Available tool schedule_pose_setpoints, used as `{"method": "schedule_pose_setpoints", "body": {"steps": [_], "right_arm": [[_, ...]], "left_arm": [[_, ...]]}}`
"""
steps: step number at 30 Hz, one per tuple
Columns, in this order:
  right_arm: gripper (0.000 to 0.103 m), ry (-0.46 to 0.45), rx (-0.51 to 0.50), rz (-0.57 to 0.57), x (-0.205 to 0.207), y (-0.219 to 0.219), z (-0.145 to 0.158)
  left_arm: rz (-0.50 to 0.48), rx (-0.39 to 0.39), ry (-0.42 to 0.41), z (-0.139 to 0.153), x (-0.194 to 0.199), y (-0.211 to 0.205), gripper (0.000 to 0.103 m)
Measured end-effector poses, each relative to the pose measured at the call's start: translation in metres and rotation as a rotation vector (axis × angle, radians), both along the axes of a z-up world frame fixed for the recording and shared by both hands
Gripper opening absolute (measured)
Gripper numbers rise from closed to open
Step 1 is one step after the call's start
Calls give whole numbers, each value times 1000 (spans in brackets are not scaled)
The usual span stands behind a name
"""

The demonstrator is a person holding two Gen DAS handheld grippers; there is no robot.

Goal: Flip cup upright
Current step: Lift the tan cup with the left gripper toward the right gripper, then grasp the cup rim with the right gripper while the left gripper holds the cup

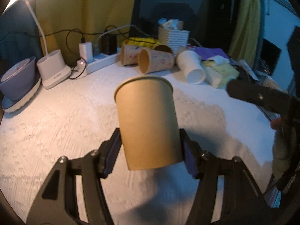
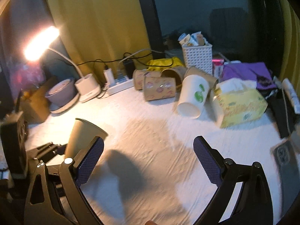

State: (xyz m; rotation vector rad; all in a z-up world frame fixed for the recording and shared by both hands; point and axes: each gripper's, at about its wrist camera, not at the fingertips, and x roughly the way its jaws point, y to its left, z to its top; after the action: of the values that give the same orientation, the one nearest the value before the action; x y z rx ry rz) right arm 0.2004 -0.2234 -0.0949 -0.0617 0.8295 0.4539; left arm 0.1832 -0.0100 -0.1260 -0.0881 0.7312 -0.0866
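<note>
Through the left wrist camera, the left gripper [image 1: 150, 146] is clasping the plain brown cup [image 1: 147, 120] by its lower wall, one blue pad on each side, and is holding it rim-up above the white textured cloth [image 1: 65, 121], with its base looking clear of the surface and a shadow lying underneath. By my reading the turning step is all but finished: the cup is leaning only slightly, so the next move is calling for levelling it, lowering it until the base is sitting flat on the cloth, and only then letting go. The cup is blocking the cloth just ahead of the pads, so the landing spot is hard to judge here. Through the right wrist camera, the right gripper [image 2: 149, 157] is hovering with its jaws spread wide and nothing between them, over bare cloth, while the same cup is showing at the left, tilted, with the left gripper's frame below it. Behind, a white cup [image 2: 193, 97] and several patterned cups [image 2: 159, 90] are lying on their sides beside a yellow tissue pack [image 2: 241, 105]; motion blur is softening everything, and the cup's base is hidden behind the near finger [image 2: 90, 161]
</note>
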Motion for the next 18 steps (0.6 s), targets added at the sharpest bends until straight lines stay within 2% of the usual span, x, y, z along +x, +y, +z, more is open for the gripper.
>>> {"method": "schedule_pose_setpoints", "body": {"steps": [10,18], "right_arm": [[98,89,133,65,-44,8,16],[98,165,233,131,-64,15,24]], "left_arm": [[-106,51,-128,13,-56,-24,61],[-178,53,-246,32,-90,-34,61]]}}
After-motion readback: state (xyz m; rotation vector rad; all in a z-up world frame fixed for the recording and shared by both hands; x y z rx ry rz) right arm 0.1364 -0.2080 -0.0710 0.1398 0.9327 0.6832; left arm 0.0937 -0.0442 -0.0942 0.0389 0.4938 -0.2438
